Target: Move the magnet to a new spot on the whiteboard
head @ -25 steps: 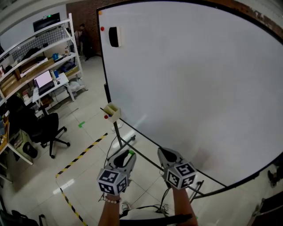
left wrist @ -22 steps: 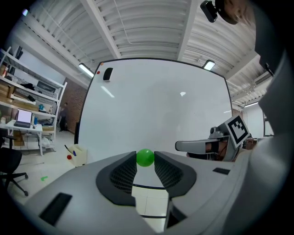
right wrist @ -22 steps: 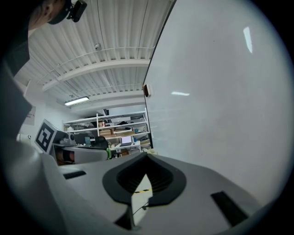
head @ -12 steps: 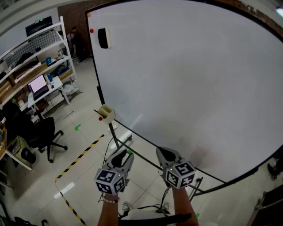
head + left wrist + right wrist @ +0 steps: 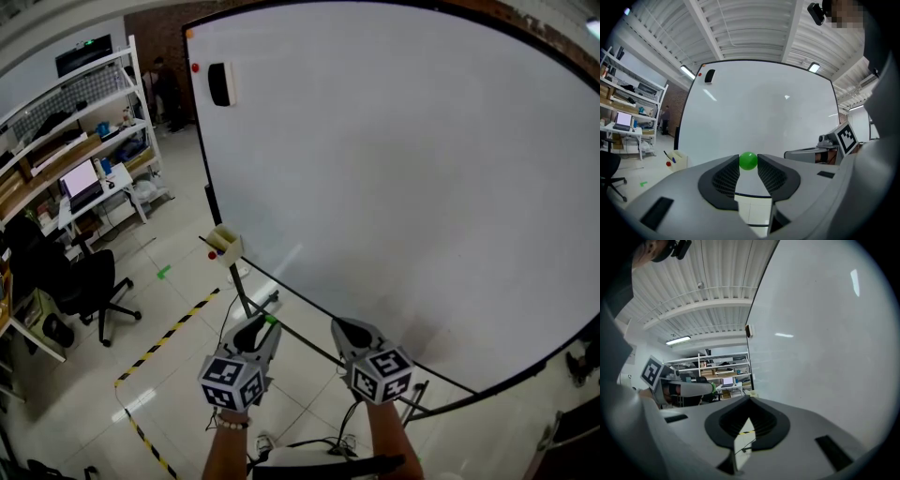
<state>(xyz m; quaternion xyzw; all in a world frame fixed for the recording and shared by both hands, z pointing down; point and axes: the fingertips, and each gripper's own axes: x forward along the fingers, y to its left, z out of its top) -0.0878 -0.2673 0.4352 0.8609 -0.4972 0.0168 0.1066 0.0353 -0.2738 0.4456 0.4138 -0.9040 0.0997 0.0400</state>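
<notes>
A small round green magnet [image 5: 748, 161] sits pinched between the tips of my left gripper [image 5: 748, 164], which is shut on it. In the head view that left gripper [image 5: 266, 322] hangs low, just short of the whiteboard's bottom edge, with the green magnet [image 5: 270, 320] at its tip. The large whiteboard [image 5: 403, 178] fills the view ahead, its face blank. My right gripper [image 5: 344, 326] is alongside, close to the board's lower frame. In the right gripper view the right gripper [image 5: 750, 399] is shut with nothing in it.
A red magnet [image 5: 195, 67] and a black eraser [image 5: 219, 82] stick to the board's top left corner. A small box with markers [image 5: 225, 244] hangs at the lower left corner. The board's stand legs [image 5: 251, 305], shelves [image 5: 84, 112], a desk and an office chair [image 5: 89, 281] are at left.
The head view has shifted, so the board's left edge sits further left. Both grippers stay low before the board; the left one has dropped slightly and still holds the green magnet.
</notes>
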